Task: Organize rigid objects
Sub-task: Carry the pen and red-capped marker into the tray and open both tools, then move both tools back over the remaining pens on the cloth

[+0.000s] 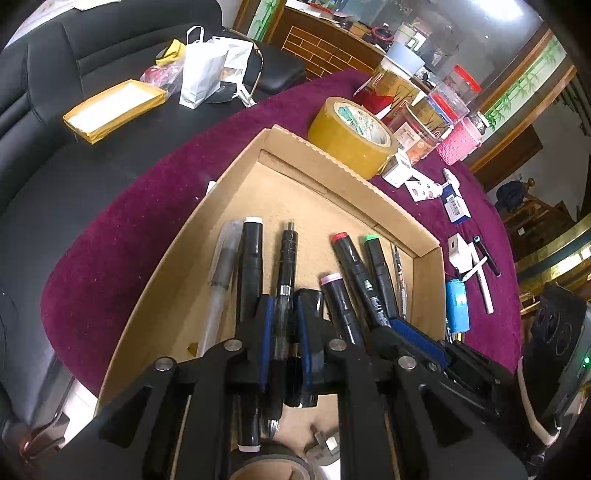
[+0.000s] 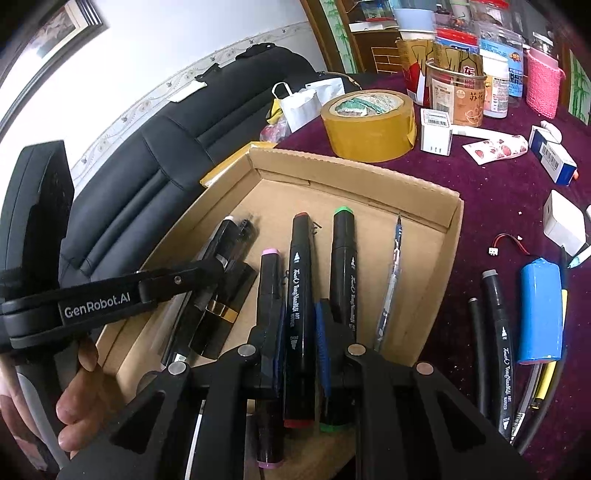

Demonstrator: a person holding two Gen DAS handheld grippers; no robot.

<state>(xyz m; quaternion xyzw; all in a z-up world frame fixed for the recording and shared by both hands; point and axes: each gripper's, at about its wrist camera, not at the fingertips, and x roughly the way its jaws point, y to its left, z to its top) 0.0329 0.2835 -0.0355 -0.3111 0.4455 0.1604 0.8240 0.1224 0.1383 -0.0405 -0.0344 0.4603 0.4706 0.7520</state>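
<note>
Lower ends of the clear-barrelled pen [image 1: 284, 295] and the red-capped marker [image 2: 301, 317] are hidden behind the gripper bodies. The tape roll [image 1: 269, 467] beneath the left gripper [image 1: 286, 314] is cut off by the bottom edge. Jar labels [image 2: 469, 99] far ahead remain illegible.

A home living room. A black leather sofa [image 2: 155, 155] stands beside the cloth-covered tabletop [image 1: 155, 192]. A framed picture [image 2: 62, 29] hangs above.
</note>
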